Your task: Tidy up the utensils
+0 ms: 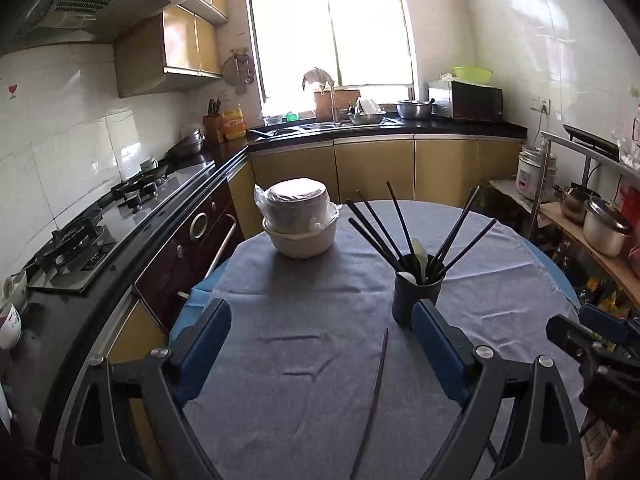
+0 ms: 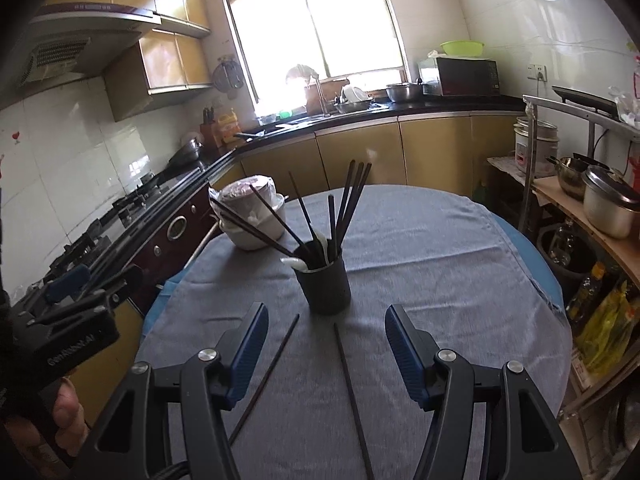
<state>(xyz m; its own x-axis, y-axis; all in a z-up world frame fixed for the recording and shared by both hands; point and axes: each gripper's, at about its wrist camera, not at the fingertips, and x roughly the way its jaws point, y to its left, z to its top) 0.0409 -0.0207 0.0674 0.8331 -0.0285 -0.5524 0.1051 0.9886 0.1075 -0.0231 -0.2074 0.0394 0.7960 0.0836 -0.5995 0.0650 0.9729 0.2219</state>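
My round table (image 2: pixel 500 248) wore a grey cloth (image 2: pixel 420 280), and on it stood a dark utensil holder (image 2: pixel 326 290) near the middle, stacked white bowls (image 2: pixel 252 220) far left, and two loose chopsticks (image 2: pixel 352 396) nearest me.

- My left wrist view looks forward and down over the tabletop (image 1: pixel 304 320), toward the window (image 1: pixel 328 28).
- My right view faces likewise; both share the utensil cup (image 1: pixel 418 294) (image 2: pixel 323 286).
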